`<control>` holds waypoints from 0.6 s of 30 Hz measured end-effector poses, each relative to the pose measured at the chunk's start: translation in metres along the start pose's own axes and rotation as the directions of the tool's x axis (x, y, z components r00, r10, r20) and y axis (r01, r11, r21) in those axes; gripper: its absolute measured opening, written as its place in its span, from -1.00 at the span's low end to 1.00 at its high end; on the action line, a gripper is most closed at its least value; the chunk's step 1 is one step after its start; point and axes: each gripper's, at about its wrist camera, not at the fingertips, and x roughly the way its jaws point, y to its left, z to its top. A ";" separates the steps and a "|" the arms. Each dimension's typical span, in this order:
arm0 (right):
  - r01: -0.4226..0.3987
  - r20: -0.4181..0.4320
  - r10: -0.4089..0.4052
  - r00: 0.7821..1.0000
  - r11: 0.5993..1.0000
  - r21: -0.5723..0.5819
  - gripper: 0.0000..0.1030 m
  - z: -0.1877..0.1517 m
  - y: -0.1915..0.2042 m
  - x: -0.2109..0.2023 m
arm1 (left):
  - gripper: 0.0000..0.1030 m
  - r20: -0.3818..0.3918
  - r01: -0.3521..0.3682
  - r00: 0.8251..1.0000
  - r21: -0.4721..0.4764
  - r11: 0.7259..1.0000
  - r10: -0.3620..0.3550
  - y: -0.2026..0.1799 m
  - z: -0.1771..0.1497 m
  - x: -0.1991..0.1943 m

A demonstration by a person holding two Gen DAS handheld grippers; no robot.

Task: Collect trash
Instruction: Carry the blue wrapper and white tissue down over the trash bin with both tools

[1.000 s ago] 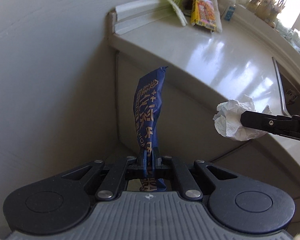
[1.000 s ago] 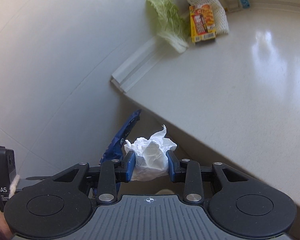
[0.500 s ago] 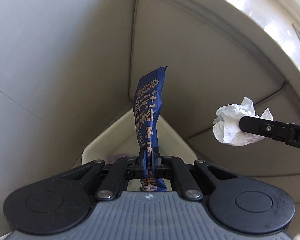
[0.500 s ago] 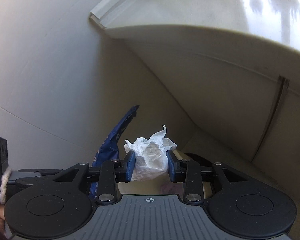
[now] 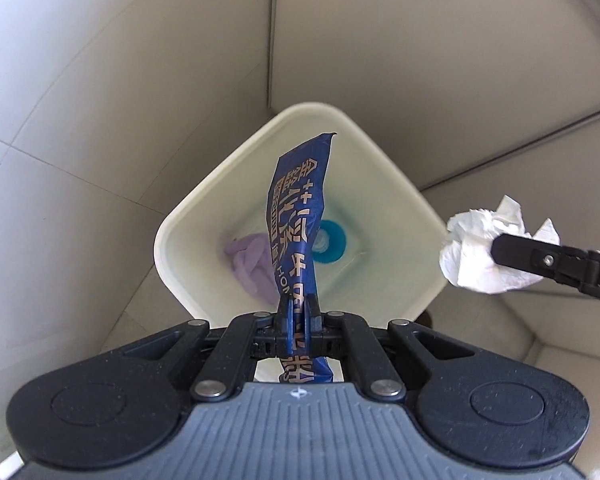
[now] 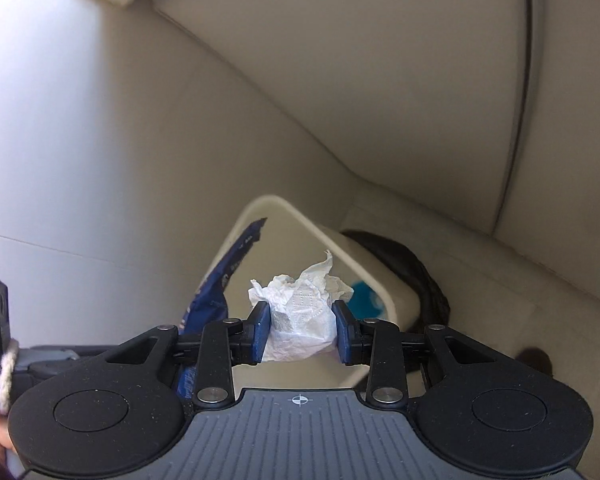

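Blue wrapper (image 5: 298,216) is clamped in the left claw (image 5: 298,312) above the white bin (image 5: 400,188); the right claw (image 6: 300,328) pinches crumpled tissue (image 6: 300,312).

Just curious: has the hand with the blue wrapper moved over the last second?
Yes. The left gripper with the blue wrapper went down: the countertop has left its view and the white bin now lies below.

Cabinet front (image 5: 440,52), off-white, fills upper frame; dark seam (image 5: 516,144) runs across it. Left of cabinet: plain pale wall (image 5: 100,80), meeting it at a vertical corner. Below cabinet: light floor (image 6: 480,280), faint tile lines. Soft daylight, dim shadow at cabinet foot.
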 end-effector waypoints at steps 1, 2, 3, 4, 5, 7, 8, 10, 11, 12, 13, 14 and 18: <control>0.003 -0.007 -0.003 1.000 1.000 0.012 -0.36 -0.002 -0.002 0.004 | -0.92 -0.004 -0.010 1.000 0.015 1.000 0.010 0.001 -0.011 0.004; 0.010 -0.012 -0.010 1.000 1.000 0.024 -0.36 -0.005 -0.003 0.007 | -0.92 -0.008 -0.021 1.000 0.030 0.999 0.021 0.001 -0.010 0.008; 0.016 -0.016 -0.015 1.000 0.999 0.031 -0.36 -0.007 -0.004 0.010 | -0.92 -0.011 -0.034 0.999 0.044 0.998 0.034 -0.001 -0.009 0.012; 0.025 -0.022 -0.024 0.999 0.999 0.041 -0.36 -0.002 0.000 0.017 | -0.92 -0.015 -0.048 0.999 0.054 0.997 0.049 -0.003 -0.008 0.014; 0.028 -0.026 -0.027 0.999 0.999 0.044 -0.36 0.000 0.006 0.024 | -0.92 -0.019 -0.057 0.998 0.062 0.996 0.058 -0.005 -0.006 0.016; 0.030 -0.028 -0.029 0.999 0.999 0.044 -0.36 -0.002 0.009 0.030 | -0.92 -0.024 -0.068 0.997 0.071 0.995 0.070 -0.005 -0.004 0.021; 0.033 -0.032 -0.031 0.999 0.999 0.042 -0.36 -0.001 0.011 0.033 | -0.92 -0.029 -0.071 0.997 0.075 0.995 0.074 -0.007 -0.006 0.022; 0.036 -0.044 -0.034 0.998 0.999 0.036 -0.36 -0.004 0.005 0.030 | -0.91 -0.034 -0.084 0.996 0.076 0.994 0.086 -0.008 -0.002 0.029; 0.043 -0.053 -0.041 0.998 0.999 0.028 -0.36 -0.005 0.003 0.033 | -0.91 -0.037 -0.090 0.995 0.075 0.993 0.093 -0.010 -0.003 0.029; 0.053 -0.061 -0.051 0.997 0.998 0.019 -0.36 -0.001 0.002 0.036 | -0.91 -0.041 -0.095 0.994 0.073 0.993 0.098 -0.008 -0.002 0.033; 0.062 -0.069 -0.061 0.996 0.998 0.007 -0.36 0.003 0.001 0.040 | -0.91 -0.043 -0.099 0.994 0.073 0.992 0.102 -0.008 -0.002 0.034; 0.066 -0.078 -0.066 0.995 0.998 -0.003 -0.36 0.006 0.004 0.043 | -0.91 -0.042 -0.104 0.993 0.073 0.992 0.107 -0.007 0.000 0.034; 0.084 -0.102 -0.087 0.991 0.996 -0.031 -0.36 0.002 0.008 0.052 | -0.91 -0.041 -0.115 0.992 0.074 0.991 0.118 -0.009 0.000 0.037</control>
